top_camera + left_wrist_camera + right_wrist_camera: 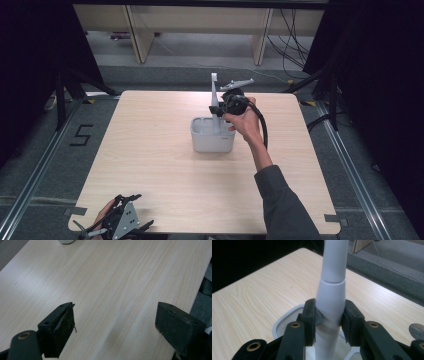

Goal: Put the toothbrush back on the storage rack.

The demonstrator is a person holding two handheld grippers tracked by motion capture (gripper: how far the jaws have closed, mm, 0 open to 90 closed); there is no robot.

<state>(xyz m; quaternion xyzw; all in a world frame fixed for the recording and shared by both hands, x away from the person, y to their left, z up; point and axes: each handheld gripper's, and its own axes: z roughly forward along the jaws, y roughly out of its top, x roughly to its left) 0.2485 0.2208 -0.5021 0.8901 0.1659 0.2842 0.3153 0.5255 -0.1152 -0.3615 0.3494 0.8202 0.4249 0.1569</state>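
At the near edge of the pale wooden tabletop [165, 175], the left claw [120, 220] rests in the person's hand, its jaws spread wide over bare wood. Farther off, near the tabletop's middle, the right claw [329, 320] is clamped on a white, upright, handle-like rod [332, 297] that stands in a white rectangular holder [212, 135].

A light wooden table [160, 165] lies beneath the left gripper [115, 325] and the right gripper [328, 322]. Left of and beyond the left gripper, a black "5" [80, 135] marks the grey floor [45, 165]. Beyond the right gripper stand pale wooden panels [145, 30], with black cables [292, 35] to their right.
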